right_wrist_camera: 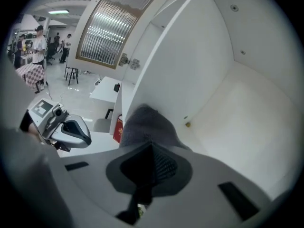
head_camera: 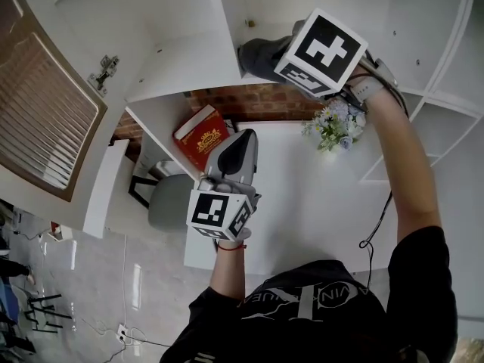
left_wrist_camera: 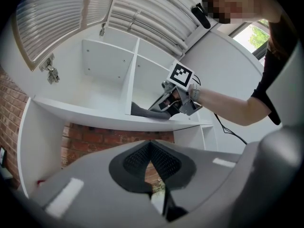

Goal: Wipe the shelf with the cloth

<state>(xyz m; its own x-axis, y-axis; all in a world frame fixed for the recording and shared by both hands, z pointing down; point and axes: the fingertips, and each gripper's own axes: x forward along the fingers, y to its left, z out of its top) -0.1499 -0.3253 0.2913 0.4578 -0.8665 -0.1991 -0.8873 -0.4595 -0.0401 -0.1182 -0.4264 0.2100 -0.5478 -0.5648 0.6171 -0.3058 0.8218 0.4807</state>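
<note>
Arms apart: the right gripper (right_wrist_camera: 151, 148) reaches up into a shelf (head_camera: 189, 66) compartment, jaws clamped on the cloth (right_wrist_camera: 145, 125), while the left gripper (head_camera: 243, 138) hangs lower over the desk (head_camera: 295, 195), jaws together and empty. The dark grey cloth lies bunched on the shelf board, just beside the upright divider (head_camera: 223, 21). A red book (head_camera: 202, 134) and flowers (head_camera: 336, 123) sit below the shelf.

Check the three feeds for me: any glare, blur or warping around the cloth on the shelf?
Head view: even light, sharp; cloth dark against the white shelf, whose edges bow. Right gripper view: strong fisheye, dark corners, cloth soft up close, slatted door glares. Left gripper view: fisheye too, bright window top right.
</note>
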